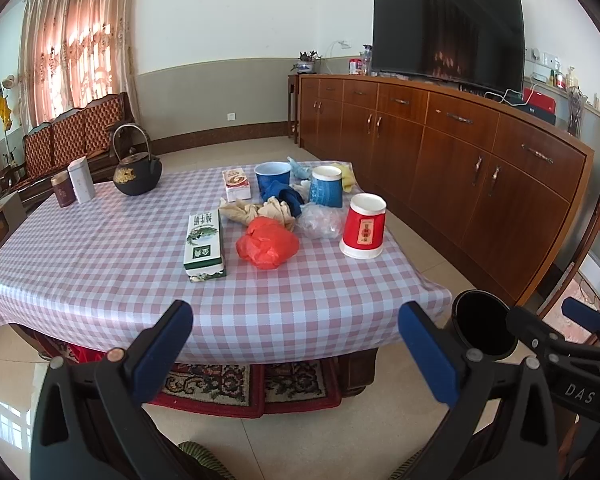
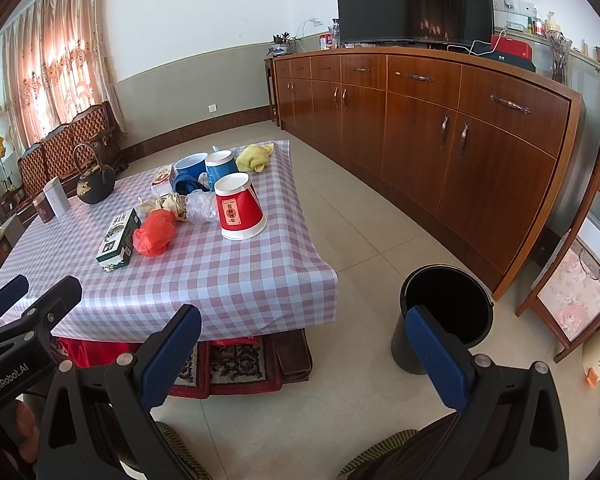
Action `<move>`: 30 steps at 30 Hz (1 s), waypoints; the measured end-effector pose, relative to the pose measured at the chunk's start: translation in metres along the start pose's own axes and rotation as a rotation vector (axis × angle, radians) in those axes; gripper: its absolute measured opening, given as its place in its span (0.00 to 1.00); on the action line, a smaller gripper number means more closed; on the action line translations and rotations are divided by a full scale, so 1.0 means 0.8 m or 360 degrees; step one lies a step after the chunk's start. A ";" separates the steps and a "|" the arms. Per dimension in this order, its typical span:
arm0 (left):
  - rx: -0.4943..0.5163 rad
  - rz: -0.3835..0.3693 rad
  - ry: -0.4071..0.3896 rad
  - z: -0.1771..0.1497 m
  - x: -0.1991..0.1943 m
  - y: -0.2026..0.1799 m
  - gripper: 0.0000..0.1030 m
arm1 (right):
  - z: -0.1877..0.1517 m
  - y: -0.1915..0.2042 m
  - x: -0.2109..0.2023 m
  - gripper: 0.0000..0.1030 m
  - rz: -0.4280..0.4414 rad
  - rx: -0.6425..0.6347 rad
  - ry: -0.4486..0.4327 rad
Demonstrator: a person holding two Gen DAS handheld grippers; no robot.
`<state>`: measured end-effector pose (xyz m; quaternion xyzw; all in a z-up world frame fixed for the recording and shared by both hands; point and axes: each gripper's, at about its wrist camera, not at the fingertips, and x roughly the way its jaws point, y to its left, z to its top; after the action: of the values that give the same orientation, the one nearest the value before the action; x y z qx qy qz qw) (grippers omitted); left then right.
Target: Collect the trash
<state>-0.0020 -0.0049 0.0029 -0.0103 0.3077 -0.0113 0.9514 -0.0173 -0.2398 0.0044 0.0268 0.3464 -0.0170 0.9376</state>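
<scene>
Both grippers hover off the near edge of the table (image 1: 100,264), fingers spread wide, nothing held. Left gripper (image 1: 296,344) faces the checked tablecloth; right gripper (image 2: 304,344) sits to its right, between the table corner and the black trash bin (image 2: 446,312). Bin stands on the tiled floor just beside the table's near-right corner, open top, inside dark.

Trash is clustered on the far-right part of the table: red paper cup (image 1: 363,226) upside down near the right edge, crumpled red plastic bag (image 1: 267,243), clear plastic bag (image 1: 320,222) between them, crumpled brown paper (image 1: 260,212) behind the red bag. Green-and-white box (image 1: 204,245) lies flat, just left of the red bag. Further back: two blue paper cups (image 1: 327,187), one upright, one inverted; blue cloth (image 1: 286,196); small red-and-white box (image 1: 237,185); yellow cloth (image 2: 255,156) at the far corner.

Black iron teapot (image 1: 137,172) and two tea tins (image 1: 73,184) sit at far left, well apart from the trash.
</scene>
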 end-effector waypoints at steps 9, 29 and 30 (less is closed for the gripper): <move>-0.0002 0.0003 -0.0002 -0.001 0.000 0.000 1.00 | -0.001 0.002 0.002 1.00 0.0006 -0.0005 0.0006; -0.0013 0.0003 0.0001 -0.004 0.001 0.003 1.00 | -0.003 0.006 0.004 1.00 0.0010 -0.0013 0.0017; -0.0018 0.0005 0.0002 -0.004 0.002 0.006 1.00 | -0.003 0.006 0.005 1.00 0.0010 -0.0013 0.0019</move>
<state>-0.0027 -0.0003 -0.0007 -0.0152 0.3084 -0.0082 0.9511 -0.0155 -0.2352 0.0003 0.0241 0.3519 -0.0123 0.9357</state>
